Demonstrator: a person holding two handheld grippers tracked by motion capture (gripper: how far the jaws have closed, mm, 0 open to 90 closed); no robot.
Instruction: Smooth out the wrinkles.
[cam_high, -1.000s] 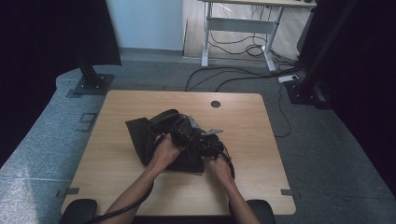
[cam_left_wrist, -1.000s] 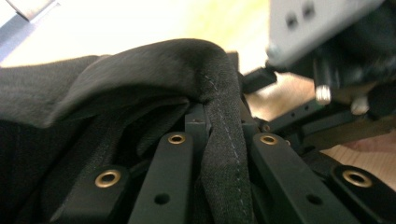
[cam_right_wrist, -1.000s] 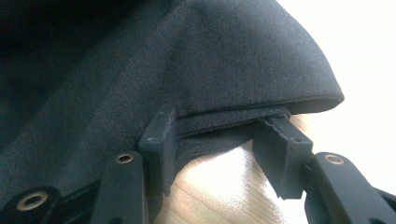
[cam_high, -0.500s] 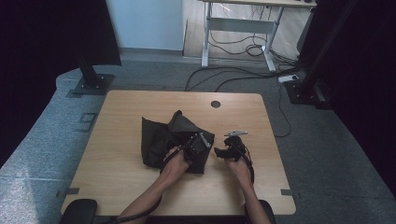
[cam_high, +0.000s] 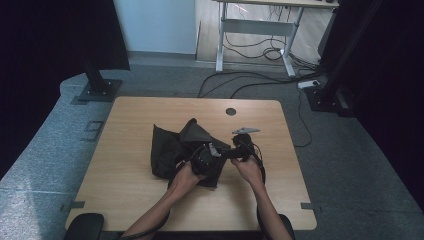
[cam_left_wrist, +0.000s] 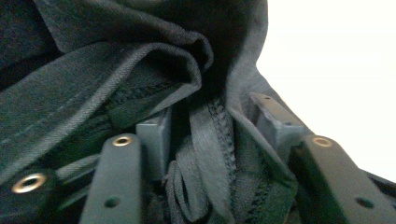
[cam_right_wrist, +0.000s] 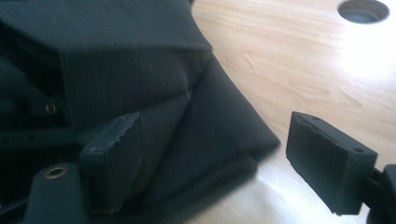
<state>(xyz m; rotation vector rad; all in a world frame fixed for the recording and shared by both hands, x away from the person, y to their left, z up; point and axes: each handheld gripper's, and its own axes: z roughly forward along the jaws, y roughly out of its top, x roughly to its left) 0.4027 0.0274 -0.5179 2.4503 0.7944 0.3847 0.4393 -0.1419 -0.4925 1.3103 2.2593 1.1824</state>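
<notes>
A black garment (cam_high: 167, 150) lies crumpled on the wooden table (cam_high: 125, 200), with one fold standing up at its far side. My left gripper (cam_high: 202, 160) is pushed into its right part. In the left gripper view, its jaws (cam_left_wrist: 215, 126) stand apart with a seamed fold of the garment (cam_left_wrist: 93, 70) loose between them; they have just been opening. My right gripper (cam_high: 235, 152) hovers at the garment's right edge. It is open and has just opened wider (cam_right_wrist: 210, 128), with nothing between the pads; the garment (cam_right_wrist: 116, 56) and bare table (cam_right_wrist: 289, 60) lie beyond.
A round cable hole (cam_high: 230, 111) sits near the table's far edge, also seen in the right gripper view (cam_right_wrist: 363, 10). Bare wood surrounds the garment on all sides. Stand bases, cables and a second desk lie on the floor beyond the table.
Both hands were together over the bunched garment. The right gripper has come off it towards the right. The garment now lies further left, with a raised fold.
</notes>
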